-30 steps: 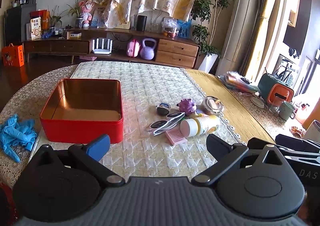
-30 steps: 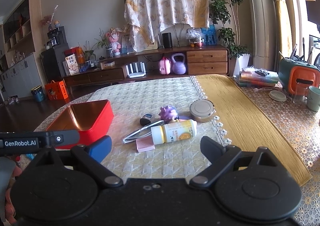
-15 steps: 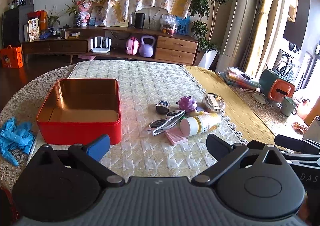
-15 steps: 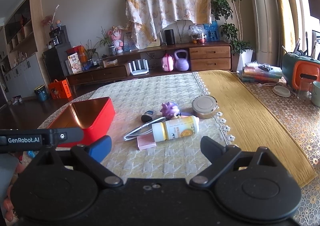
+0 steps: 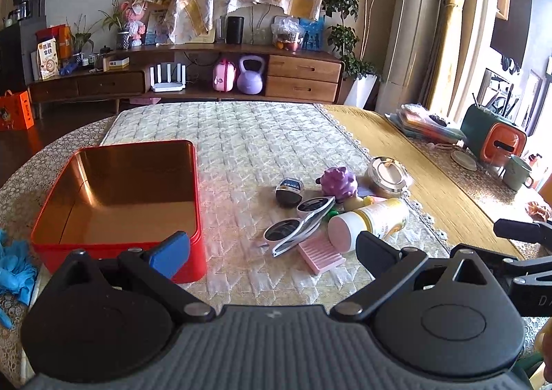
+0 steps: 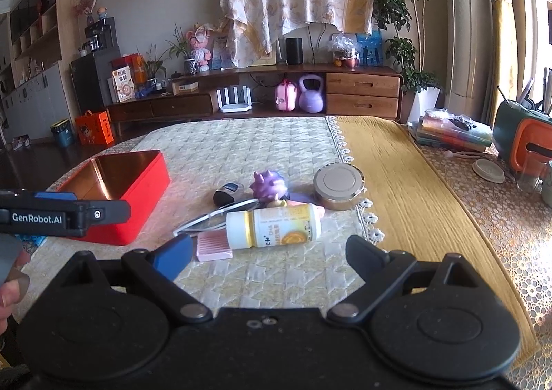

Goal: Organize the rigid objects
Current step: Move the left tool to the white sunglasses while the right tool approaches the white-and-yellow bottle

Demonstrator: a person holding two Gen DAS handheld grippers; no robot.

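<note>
Both grippers, left (image 5: 272, 247) and right (image 6: 269, 250), hang spread and empty; red tin (image 5: 86, 250) holds nothing, the clutter (image 6: 272, 224) unsorted.

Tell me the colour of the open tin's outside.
Red tin, copper-gold inside; left wrist view shows it best.

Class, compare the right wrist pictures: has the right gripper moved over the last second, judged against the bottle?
Yes. The right gripper has moved forward, toward the bottle, which lies still beside the round tin but now looks nearer.

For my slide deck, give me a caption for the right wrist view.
Open right tool faces a bottle lying among clutter, red tin at left.
</note>
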